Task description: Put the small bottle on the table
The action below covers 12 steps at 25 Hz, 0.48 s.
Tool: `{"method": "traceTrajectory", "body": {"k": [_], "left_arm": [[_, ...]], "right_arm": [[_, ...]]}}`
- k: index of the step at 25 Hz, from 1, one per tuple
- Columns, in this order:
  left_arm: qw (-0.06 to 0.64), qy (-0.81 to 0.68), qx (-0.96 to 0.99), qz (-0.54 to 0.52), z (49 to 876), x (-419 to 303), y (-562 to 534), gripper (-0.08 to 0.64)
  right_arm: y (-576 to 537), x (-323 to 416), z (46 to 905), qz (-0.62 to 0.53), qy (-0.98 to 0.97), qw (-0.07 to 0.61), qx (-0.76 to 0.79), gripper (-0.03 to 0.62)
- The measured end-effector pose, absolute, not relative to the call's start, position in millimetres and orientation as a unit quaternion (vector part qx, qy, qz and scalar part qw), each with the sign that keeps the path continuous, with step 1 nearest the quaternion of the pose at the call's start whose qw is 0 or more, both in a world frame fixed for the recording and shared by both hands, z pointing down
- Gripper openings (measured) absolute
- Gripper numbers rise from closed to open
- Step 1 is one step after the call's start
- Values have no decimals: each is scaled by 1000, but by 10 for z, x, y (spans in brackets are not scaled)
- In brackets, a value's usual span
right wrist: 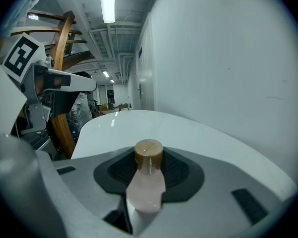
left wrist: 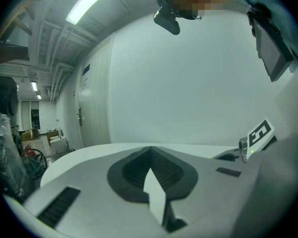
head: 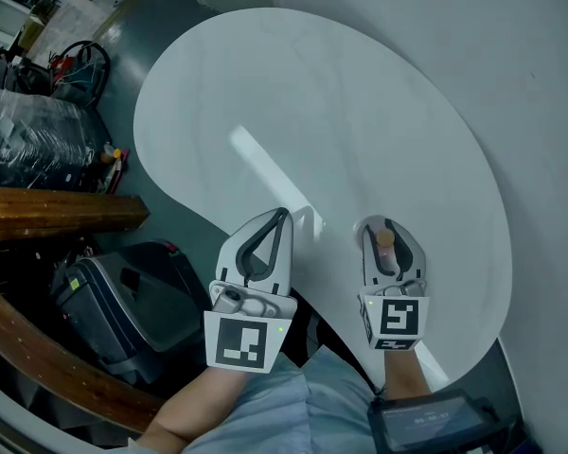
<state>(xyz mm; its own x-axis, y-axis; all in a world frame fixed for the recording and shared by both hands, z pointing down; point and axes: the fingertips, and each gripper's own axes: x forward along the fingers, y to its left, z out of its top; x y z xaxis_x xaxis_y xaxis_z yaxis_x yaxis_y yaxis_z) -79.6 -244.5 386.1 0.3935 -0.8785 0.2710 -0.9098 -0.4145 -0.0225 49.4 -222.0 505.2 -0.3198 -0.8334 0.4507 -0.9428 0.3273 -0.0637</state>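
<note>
My right gripper point(head: 386, 227) is clamped on the small bottle point(head: 385, 241). From my head view I see only a speck of its brown cap point(head: 385, 237) between the jaws. The right gripper view gives far more: the bottle point(right wrist: 146, 185) has a pale pinkish body lying along the jaws, and the round wooden cap point(right wrist: 148, 151) points away from me toward the tips. The dark ribbed pads point(right wrist: 181, 172) sit on either side of it.

The head view places this gripper above the near edge of the white table point(head: 312, 93), just beside my left gripper point(head: 278, 221). No view shows whether the bottle touches the tabletop.

My left gripper point(left wrist: 150, 151) has its jaws pressed together with nothing between them, which its own view shows plainly. That view also catches the marker cube point(left wrist: 260, 133) of my right gripper off to the side, and a ceiling lamp point(left wrist: 92, 3) overhead.

Only the head view shows what lies left of the table: a wooden beam point(head: 52, 213), a plastic-wrapped bundle point(head: 33, 140) and a black bag point(head: 123, 301).
</note>
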Motion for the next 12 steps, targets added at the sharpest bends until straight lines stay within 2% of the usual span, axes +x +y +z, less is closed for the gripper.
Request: {"method": "traceTrajectory", "body": {"k": [12], "left_arm": [[56,-544,830,109,3736,-854,-2363,0]], "right_arm": [[-2182,452,5074,146,-796,187,557,129]]}}
